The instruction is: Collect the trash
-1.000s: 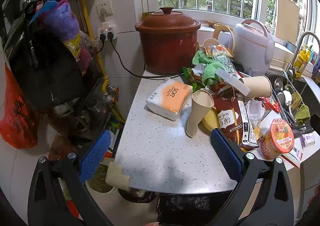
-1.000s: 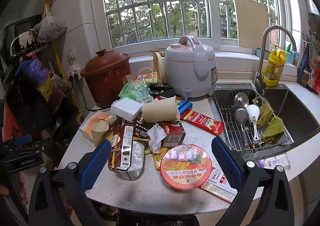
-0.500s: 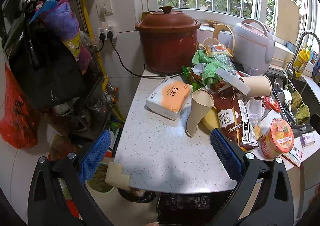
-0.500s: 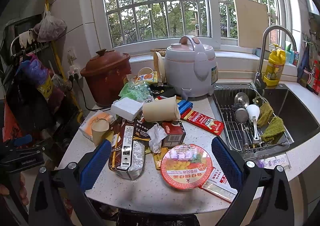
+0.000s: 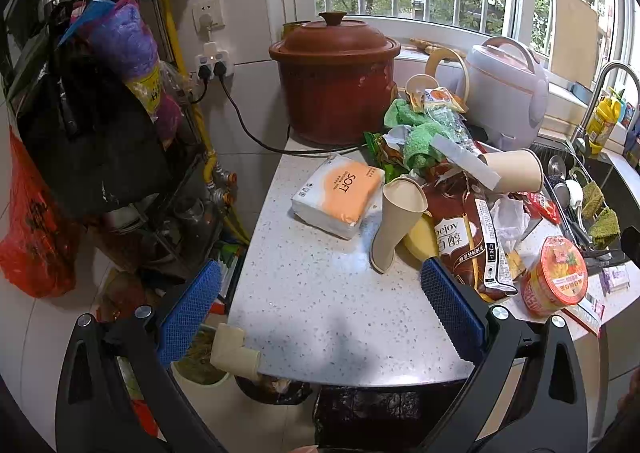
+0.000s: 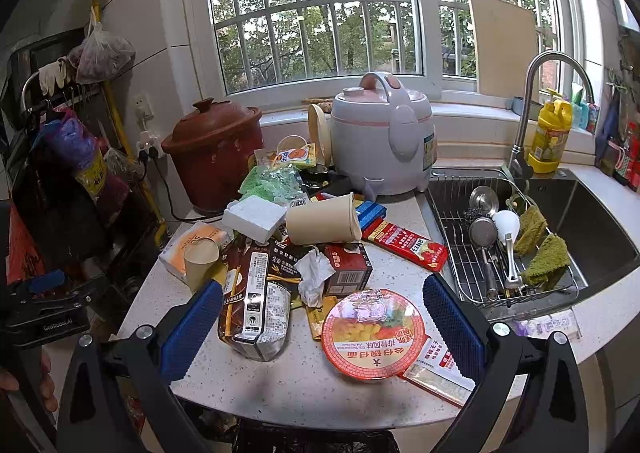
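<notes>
With nothing yet collected, I hold my left gripper (image 5: 316, 297) and right gripper (image 6: 322, 323) wide apart and empty above the tabletop (image 6: 288, 381), where cups, wrappers and a noodle bowl (image 6: 373, 333) lie heaped.

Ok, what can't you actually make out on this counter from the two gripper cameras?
- Bin under the counter, both views: cut off by the counter edge, contents unseen.
- Items under the lying paper cup, right view: buried in the pile.
- Small print on the brown snack bag: too small.
- Sink bottom: hidden by the rack.
</notes>
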`<state>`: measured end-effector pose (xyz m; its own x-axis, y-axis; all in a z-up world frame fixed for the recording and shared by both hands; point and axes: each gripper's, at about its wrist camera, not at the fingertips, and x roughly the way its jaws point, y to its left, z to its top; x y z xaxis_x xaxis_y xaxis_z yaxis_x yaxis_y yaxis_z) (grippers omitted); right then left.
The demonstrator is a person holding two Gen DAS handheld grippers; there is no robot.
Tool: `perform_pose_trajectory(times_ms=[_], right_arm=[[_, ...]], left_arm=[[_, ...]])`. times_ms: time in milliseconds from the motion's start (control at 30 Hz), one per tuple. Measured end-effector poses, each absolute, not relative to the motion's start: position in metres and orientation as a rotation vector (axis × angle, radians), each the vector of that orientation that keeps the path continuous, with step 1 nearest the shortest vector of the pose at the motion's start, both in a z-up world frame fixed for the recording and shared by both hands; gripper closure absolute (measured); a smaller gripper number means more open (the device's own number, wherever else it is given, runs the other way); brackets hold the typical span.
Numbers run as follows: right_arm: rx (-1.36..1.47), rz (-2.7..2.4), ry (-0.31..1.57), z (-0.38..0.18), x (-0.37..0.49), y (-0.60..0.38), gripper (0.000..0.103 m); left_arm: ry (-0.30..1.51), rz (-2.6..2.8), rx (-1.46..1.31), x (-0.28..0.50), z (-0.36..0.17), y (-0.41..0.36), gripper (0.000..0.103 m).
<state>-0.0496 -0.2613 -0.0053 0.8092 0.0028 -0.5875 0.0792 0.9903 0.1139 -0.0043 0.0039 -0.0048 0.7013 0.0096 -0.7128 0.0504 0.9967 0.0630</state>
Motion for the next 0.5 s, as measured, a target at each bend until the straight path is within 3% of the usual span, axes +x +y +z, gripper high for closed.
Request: perform_pose_trajectory(times_ms=[500], right_arm=[[0.132,-0.041,0.628,-0.0041,-0.0485,-0.2611,0.004]], left_arm=[[0.798,-0.021,0.079,-0.0035,-0.005,0.0038,0.005]])
